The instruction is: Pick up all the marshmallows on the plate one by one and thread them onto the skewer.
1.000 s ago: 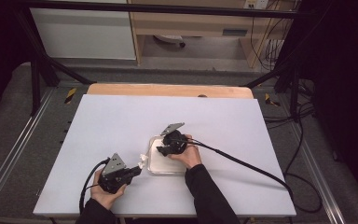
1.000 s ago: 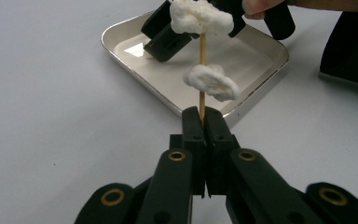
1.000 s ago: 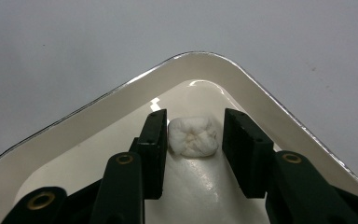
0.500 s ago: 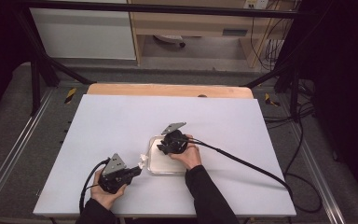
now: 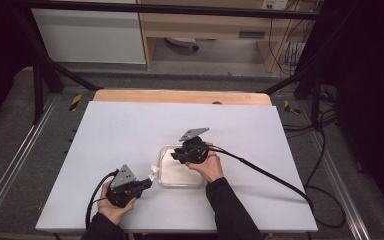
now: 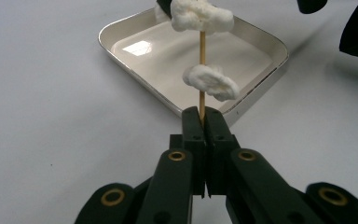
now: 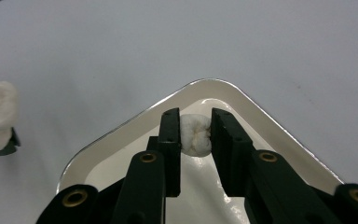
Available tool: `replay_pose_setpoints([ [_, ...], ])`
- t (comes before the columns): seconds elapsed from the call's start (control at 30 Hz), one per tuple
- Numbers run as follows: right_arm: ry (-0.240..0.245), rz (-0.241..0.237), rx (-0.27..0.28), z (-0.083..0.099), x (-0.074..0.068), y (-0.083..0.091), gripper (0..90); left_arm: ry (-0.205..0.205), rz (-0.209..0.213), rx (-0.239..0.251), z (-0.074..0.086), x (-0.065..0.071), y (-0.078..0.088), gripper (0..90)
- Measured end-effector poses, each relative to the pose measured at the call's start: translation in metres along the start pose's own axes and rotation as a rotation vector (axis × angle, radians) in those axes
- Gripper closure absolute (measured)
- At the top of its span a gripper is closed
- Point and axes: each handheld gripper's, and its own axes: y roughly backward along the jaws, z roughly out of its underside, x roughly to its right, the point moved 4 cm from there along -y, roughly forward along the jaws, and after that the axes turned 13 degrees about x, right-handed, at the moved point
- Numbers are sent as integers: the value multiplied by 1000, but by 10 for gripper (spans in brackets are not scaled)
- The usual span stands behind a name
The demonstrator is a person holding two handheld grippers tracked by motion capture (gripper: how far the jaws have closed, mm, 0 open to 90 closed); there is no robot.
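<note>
Marshmallow pinched over the tray, skewer held ready beside it

The right gripper (image 7: 196, 133) has just been closing its jaws and now has a white marshmallow (image 7: 196, 134) squeezed between the pads, above the shallow white tray (image 7: 242, 100). In the high view that gripper (image 5: 180, 155) sits over the tray's (image 5: 180, 182) far left corner on the white table (image 5: 130, 130). The left gripper (image 6: 202, 114) has its jaws tight together on the base of a thin wooden skewer (image 6: 202, 49), which stands upright just beside the tray's near edge (image 6: 261, 84). Two marshmallows are on the stick: a lower one (image 6: 209, 81) partway up, an upper one (image 6: 200, 16) near the top.
</note>
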Motion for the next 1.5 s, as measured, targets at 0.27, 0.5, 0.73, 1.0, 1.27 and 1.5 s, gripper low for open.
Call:
replay_pose_setpoints([
  [0.27, -30, -41, 75, -8, -4, 32, 750, -7, 10, -2, 0, 3, -2, 890],
  [0.5, -77, -79, 155, -14, -6, 62, 752, -20, 27, -3, 0, 8, -4, 890],
  [0.73, -107, -110, 230, -21, -9, 87, 752, -45, 48, 9, -1, 11, -6, 890],
  [1.0, -142, -138, 307, -35, -10, 105, 753, -55, 51, 9, -1, 14, -7, 889],
  [1.27, -157, -154, 320, -46, -11, 103, 750, -70, 58, 9, -2, 14, -7, 890],
  [1.5, -181, -176, 298, -46, -12, 91, 750, -74, 59, 9, -2, 14, -7, 890],
])
